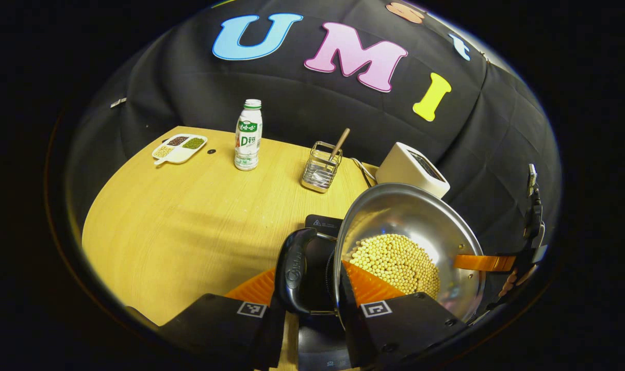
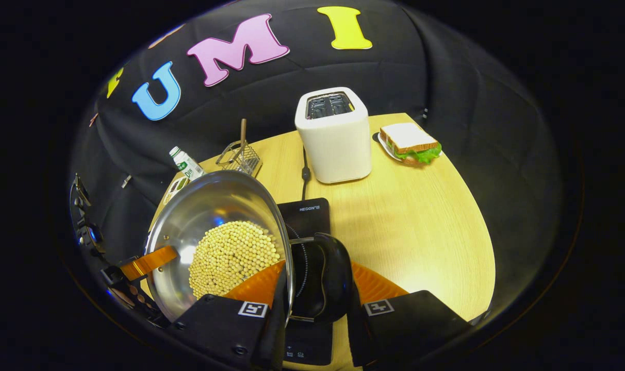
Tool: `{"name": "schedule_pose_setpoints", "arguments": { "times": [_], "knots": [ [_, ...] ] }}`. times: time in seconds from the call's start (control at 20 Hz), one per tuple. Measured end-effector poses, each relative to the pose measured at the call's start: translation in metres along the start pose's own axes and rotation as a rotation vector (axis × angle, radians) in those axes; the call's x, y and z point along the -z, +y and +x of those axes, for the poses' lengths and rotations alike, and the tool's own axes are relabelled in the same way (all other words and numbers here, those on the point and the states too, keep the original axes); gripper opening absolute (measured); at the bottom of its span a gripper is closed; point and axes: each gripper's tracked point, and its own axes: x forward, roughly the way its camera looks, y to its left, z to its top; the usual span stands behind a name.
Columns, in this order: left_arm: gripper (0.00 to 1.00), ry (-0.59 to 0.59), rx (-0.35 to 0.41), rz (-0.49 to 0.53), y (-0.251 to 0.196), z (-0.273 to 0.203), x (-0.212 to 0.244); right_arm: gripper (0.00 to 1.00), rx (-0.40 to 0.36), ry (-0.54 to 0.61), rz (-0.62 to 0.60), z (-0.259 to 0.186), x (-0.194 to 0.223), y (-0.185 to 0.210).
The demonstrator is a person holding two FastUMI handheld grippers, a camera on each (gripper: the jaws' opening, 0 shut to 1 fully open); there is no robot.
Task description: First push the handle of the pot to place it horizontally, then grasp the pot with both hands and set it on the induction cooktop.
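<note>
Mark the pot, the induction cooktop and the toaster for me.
pot (image 1: 436,216): left gripper view, bare steel inner wall above the beans.
induction cooktop (image 2: 305,219): right gripper view, black top surface near its back edge.
toaster (image 2: 338,147): right gripper view, white front face.

Lighting: bright overhead; glare on shiny steel pot interior (image 1: 421,216), pale wooden tabletop (image 2: 426,216). Fisheye bending at edges. Focus sharp; dark cloth surroundings dim.
</note>
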Motion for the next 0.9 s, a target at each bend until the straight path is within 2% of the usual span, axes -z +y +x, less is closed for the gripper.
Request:
{"name": "schedule_pose_setpoints", "arguments": {
  "times": [0.2,0.35,0.65,0.75,0.8,0.9],
  "knots": [
    [0.53,0.010,-0.007,-0.011,-0.001,0.014,0.002,0.53,-0.001,0.018,0.000,0.015,-0.001,-0.008],
    [0.50,0.017,-0.018,-0.017,0.000,0.016,0.006,0.53,-0.002,0.035,-0.003,0.028,0.000,-0.009],
    [0.52,0.028,-0.025,-0.050,0.011,0.039,0.018,0.53,-0.011,0.048,-0.007,0.039,0.006,-0.012],
    [0.53,0.021,-0.022,-0.051,0.010,0.035,0.019,0.49,-0.015,0.035,-0.004,0.042,0.004,-0.013],
    [0.53,0.017,-0.020,-0.056,0.011,0.036,0.016,0.54,-0.022,0.031,-0.003,0.043,0.003,-0.011],
    [0.53,0.021,-0.018,-0.056,0.011,0.036,0.016,0.55,-0.028,0.027,0.003,0.043,0.002,-0.011]
  ]
}}
